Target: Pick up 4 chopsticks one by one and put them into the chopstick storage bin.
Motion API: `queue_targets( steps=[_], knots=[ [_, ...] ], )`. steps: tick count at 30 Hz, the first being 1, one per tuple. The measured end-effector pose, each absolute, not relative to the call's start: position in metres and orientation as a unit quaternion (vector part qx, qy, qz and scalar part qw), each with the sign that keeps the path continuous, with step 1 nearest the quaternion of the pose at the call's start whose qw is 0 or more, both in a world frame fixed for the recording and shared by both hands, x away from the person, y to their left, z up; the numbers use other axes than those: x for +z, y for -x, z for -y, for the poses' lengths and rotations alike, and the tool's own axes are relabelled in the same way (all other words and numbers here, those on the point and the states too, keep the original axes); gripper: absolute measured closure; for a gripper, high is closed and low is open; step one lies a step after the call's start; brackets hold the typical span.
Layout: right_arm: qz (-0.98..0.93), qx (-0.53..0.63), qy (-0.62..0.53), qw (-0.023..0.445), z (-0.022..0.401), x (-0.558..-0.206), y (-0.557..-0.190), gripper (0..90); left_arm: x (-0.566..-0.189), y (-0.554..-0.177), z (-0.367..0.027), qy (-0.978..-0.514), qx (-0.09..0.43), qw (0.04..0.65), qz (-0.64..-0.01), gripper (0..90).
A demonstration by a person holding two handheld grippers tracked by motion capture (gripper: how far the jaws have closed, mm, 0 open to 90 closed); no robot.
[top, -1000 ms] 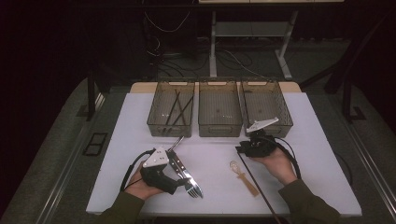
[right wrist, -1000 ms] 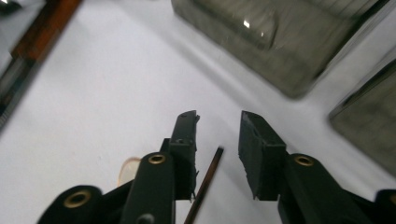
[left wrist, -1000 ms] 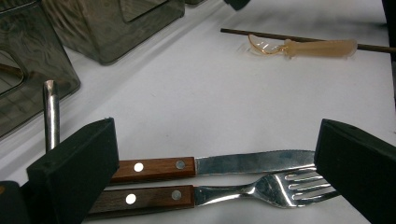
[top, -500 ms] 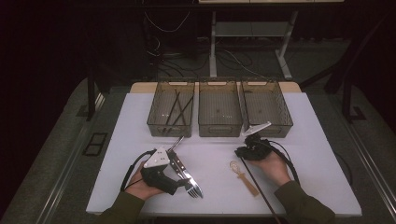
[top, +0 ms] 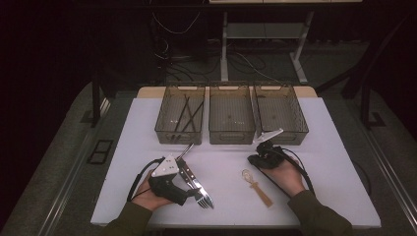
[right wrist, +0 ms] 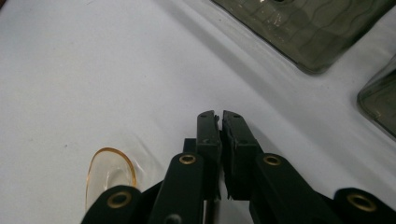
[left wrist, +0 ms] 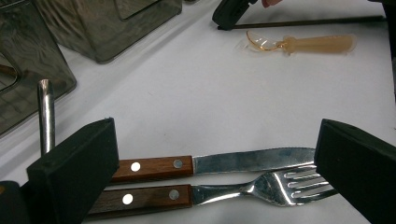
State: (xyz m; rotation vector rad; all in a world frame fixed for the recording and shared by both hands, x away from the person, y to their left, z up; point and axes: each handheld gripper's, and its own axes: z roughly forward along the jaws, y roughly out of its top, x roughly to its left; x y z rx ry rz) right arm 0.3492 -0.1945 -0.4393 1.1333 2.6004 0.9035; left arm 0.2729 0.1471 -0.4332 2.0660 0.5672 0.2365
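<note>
Plastic spoon point(top: 255, 185) just beside closed right hand-held gripper point(right wrist: 219, 122).

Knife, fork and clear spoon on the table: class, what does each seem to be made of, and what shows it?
Knife and fork: shiny metal, probably steel, with reflective blade and tines; riveted brown handles look like wood. Spoon: amber see-through plastic, probably; the table shows through its bowl.

We see right hand-held gripper point(right wrist: 219, 122) change: jaws just been closing, now nearly together, nothing between them. It has shifted slightly left and toward us on desk point(top: 344, 162), nearer clear plastic spoon point(top: 255, 186), bowl now just beside jaws in right gripper view.
</note>
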Motion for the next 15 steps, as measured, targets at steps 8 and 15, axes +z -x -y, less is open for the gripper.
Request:
queue_targets(
  steps=[8, 15],
  knots=[
    [-0.873, 0.308, -0.369, 0.085, 0.1937, -0.4403, -0.3544, 86.3, -0.4332, -0.2730, -0.1472, -0.845, 0.096, 0.473, -0.231, 0.0],
    [-0.866, 0.328, -0.371, 0.075, 0.2032, -0.4324, -0.3513, 72.4, -0.4327, -0.2728, -0.1480, -0.846, 0.097, 0.472, -0.230, 0.0]
  ],
)
